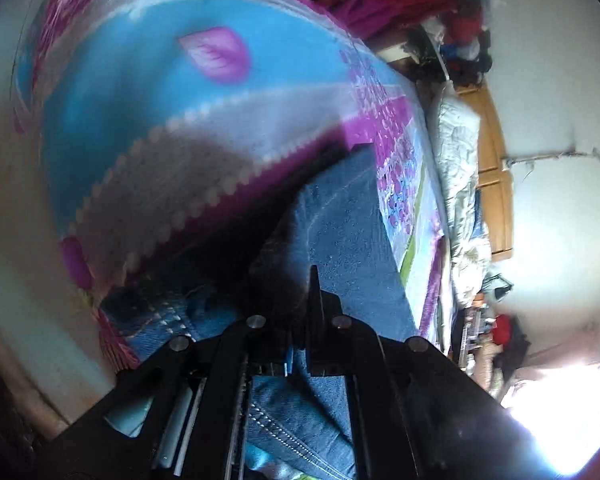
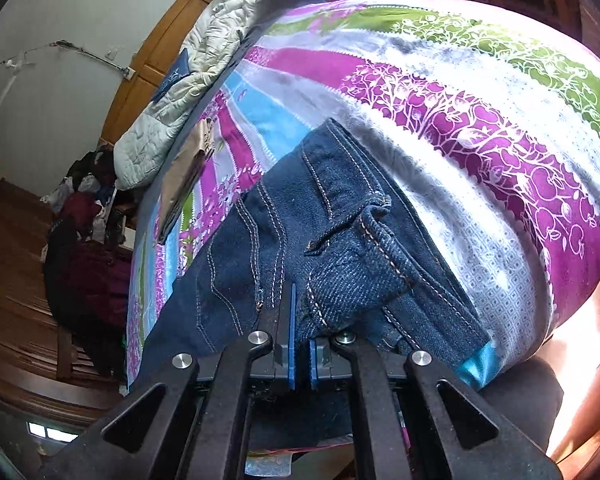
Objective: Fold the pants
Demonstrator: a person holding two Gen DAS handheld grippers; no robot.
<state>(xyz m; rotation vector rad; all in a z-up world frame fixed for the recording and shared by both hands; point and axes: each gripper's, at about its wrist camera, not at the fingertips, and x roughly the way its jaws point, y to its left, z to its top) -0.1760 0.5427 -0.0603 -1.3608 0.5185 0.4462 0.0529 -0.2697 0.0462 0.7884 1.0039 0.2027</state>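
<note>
The bed [image 2: 480, 128] is carrying everything here, its bright purple, blue and green cover spread wide enough to serve as the folding surface. At the bed's headboard end a pale quilt [image 2: 180, 92] is lying bunched up, and a tan folded garment [image 2: 184, 176] is sitting just beside the quilt, both well apart from the working area, likely so the middle of the bed is staying free.

The jeans [image 2: 320, 232] are lying on the bed at its near edge, waistband and belt loops bunched toward the right camera, a leg [image 1: 352, 232] running away across the cover in the left wrist view.

The right tongs [image 2: 302, 320] are nearly closed, blue pads gripping a ridge of denim at the waistband. Holding there seems sensible, since the thick seam gives a firm edge to carry the fold.

The left tongs [image 1: 300, 312] are also drawn close together with denim between them, apparently pinching a fold of the leg cloth; blur and shadow are making the exact contact hard to read. Two grips would be keeping the cloth taut and level.
</note>
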